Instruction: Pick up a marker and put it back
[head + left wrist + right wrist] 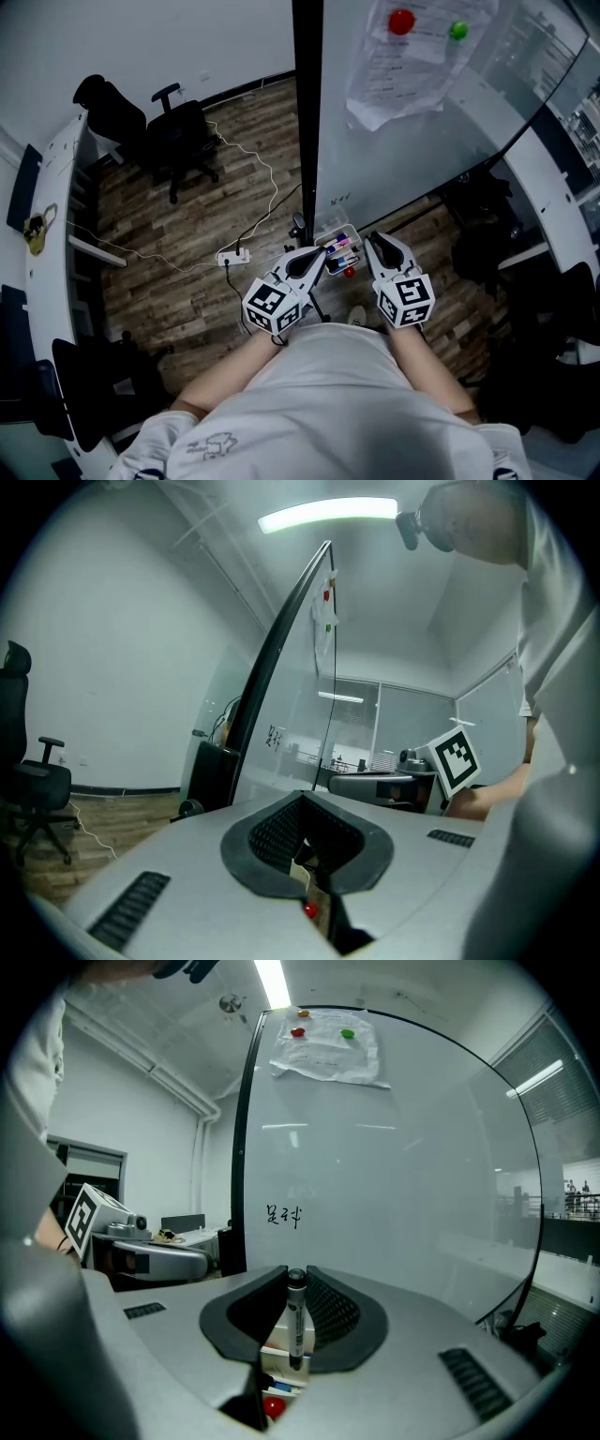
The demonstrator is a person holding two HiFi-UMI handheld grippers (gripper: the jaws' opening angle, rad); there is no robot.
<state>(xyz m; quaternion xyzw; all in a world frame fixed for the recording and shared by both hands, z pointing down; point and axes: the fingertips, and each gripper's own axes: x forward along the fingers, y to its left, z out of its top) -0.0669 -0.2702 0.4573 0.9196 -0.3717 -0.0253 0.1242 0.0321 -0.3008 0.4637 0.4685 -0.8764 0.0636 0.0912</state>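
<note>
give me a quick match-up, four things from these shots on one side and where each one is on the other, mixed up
Things:
1 marker
2 green magnet
3 office chair
4 paper sheet

Places:
a on the wood floor
b upright in the right claw
c stuck on the whiteboard
d right of the red magnet

Pairs: 1-b, 2-d, 3-a, 4-c
</note>
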